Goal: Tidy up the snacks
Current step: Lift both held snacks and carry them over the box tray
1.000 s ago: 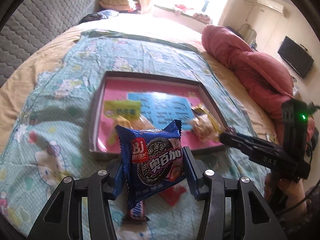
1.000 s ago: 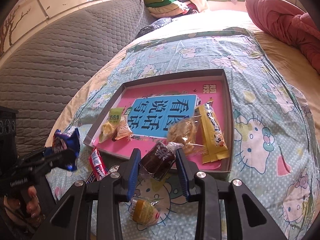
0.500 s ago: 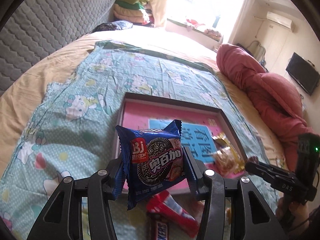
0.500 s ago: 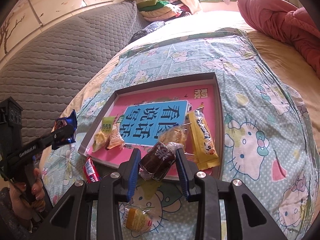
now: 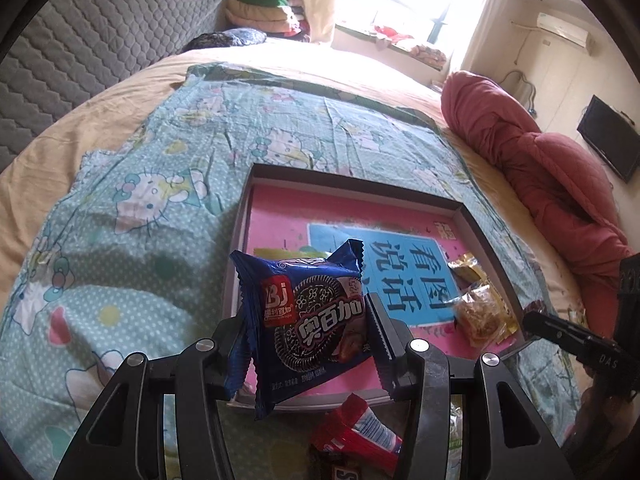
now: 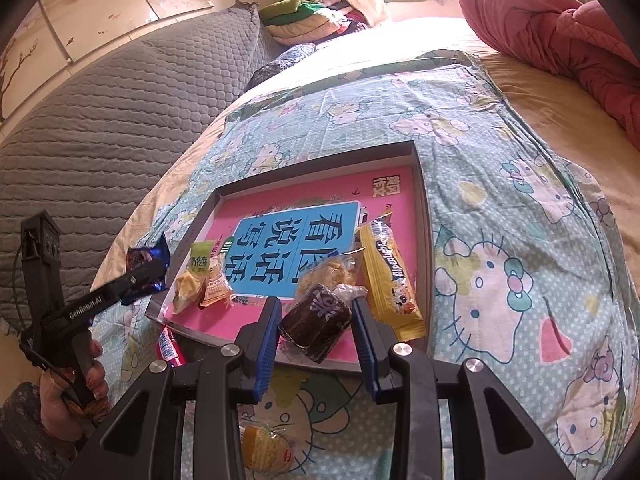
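My left gripper (image 5: 306, 332) is shut on a blue cookie packet (image 5: 304, 320), held above the near left corner of a shallow box (image 5: 352, 184) with a pink and blue floor. The right wrist view shows that packet (image 6: 146, 270) left of the box (image 6: 320, 166). My right gripper (image 6: 316, 326) is shut on a brown cake in clear wrap (image 6: 318, 322), over the box's near edge. Inside the box lie a yellow bar (image 6: 390, 276), a clear-wrapped pastry (image 6: 326, 274) and two small packets (image 6: 200, 282).
The box sits on a cartoon-cat sheet (image 6: 500, 240) on a bed. A red wrapper (image 5: 356, 436) and a yellow snack (image 6: 266, 446) lie on the sheet near me. A red quilt (image 5: 532, 168) lies right, a grey headboard (image 6: 100, 128) left.
The left gripper with the cookie packet has shifted, so the box now sits more to the right and closer in its view. The right gripper has stayed with the cake over the box's edge.
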Demonstrator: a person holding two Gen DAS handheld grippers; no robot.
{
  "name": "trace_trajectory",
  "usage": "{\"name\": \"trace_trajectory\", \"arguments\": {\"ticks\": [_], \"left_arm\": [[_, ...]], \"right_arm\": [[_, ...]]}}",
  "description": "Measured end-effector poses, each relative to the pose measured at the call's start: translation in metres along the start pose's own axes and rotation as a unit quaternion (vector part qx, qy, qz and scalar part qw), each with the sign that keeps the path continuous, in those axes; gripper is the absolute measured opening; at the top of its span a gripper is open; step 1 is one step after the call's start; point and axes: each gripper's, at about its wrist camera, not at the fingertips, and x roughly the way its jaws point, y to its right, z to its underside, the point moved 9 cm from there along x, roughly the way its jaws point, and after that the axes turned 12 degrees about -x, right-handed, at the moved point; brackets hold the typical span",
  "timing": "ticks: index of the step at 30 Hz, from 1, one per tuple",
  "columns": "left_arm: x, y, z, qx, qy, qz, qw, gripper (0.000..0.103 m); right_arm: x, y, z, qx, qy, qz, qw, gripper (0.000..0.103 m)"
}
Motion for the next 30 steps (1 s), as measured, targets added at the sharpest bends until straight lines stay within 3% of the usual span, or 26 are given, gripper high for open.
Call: {"name": "trace_trajectory", "arguments": {"ticks": [30], "left_arm": [[0.023,0.014,0.03,0.027,-0.049,0.011,0.9983,0.053]], "right_arm": [[0.015,0.022,0.009,0.022,-0.023,0.029,0.999,0.036]]}}
